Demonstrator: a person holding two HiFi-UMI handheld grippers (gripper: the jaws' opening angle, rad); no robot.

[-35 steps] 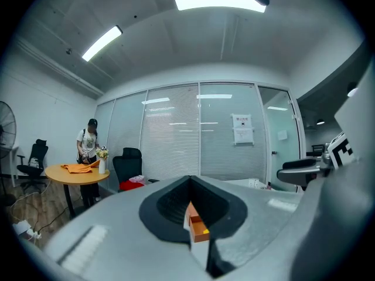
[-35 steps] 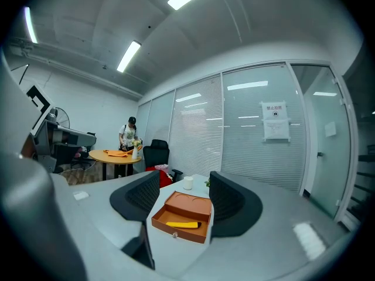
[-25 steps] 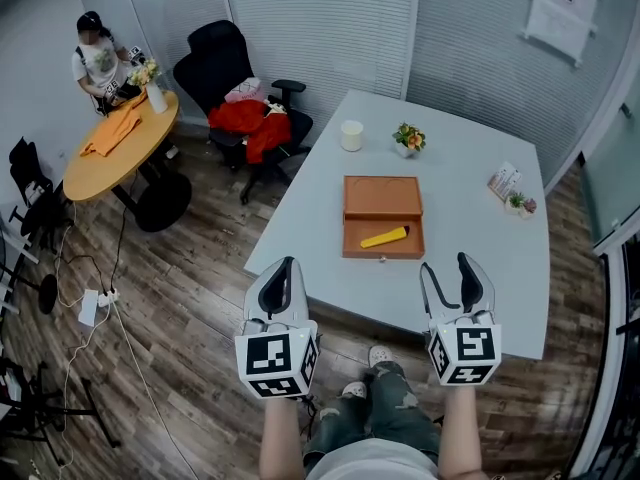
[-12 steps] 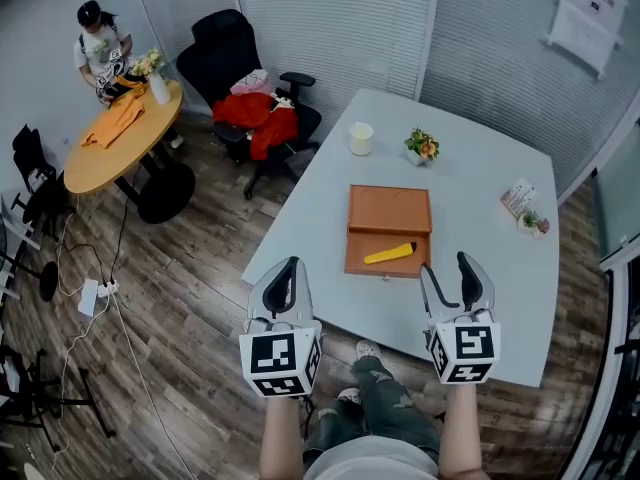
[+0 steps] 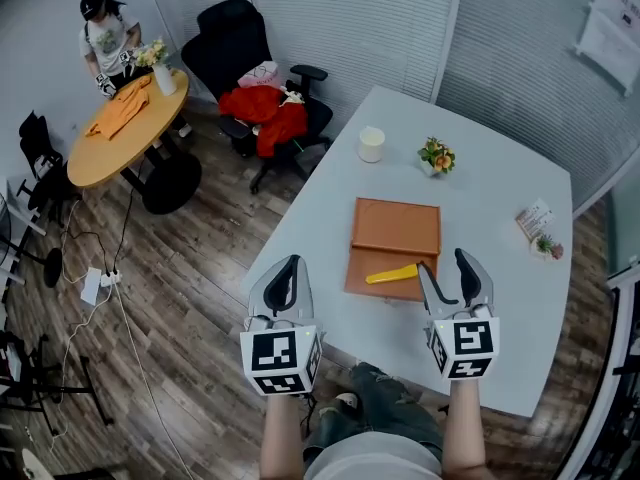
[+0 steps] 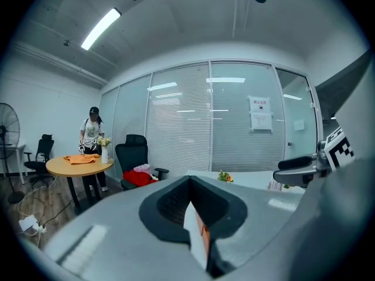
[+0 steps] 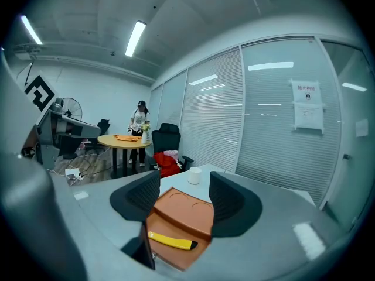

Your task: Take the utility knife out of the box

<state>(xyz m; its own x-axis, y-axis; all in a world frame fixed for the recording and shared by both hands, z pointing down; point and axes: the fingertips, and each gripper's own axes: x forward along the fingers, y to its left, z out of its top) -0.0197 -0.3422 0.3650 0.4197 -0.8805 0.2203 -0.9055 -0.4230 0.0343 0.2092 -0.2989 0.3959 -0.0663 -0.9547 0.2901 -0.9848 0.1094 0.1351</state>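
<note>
An orange-brown box (image 5: 396,230) lies open on the white table (image 5: 490,188), with the yellow utility knife (image 5: 392,274) in its near tray. My right gripper (image 5: 443,265) hovers open just above the box's near right corner. In the right gripper view the box (image 7: 186,212) and the knife (image 7: 171,241) show between the spread jaws of that gripper (image 7: 183,198). Over the floor, left of the table's near corner, my left gripper (image 5: 283,274) is held shut and empty. The left gripper view shows this gripper (image 6: 190,186) with its jaws met and only a sliver of the box past them.
A white cup (image 5: 371,144), a small flower pot (image 5: 434,156) and a card with a tiny plant (image 5: 540,230) stand farther back on the table. A black chair with red clothes (image 5: 265,108), a round wooden table (image 5: 125,133) and a person (image 5: 108,38) are at left.
The table and box have drawn nearer to both grippers as I moved forward. The right gripper now reaches the box's near edge. Neither gripper's jaws have changed.
</note>
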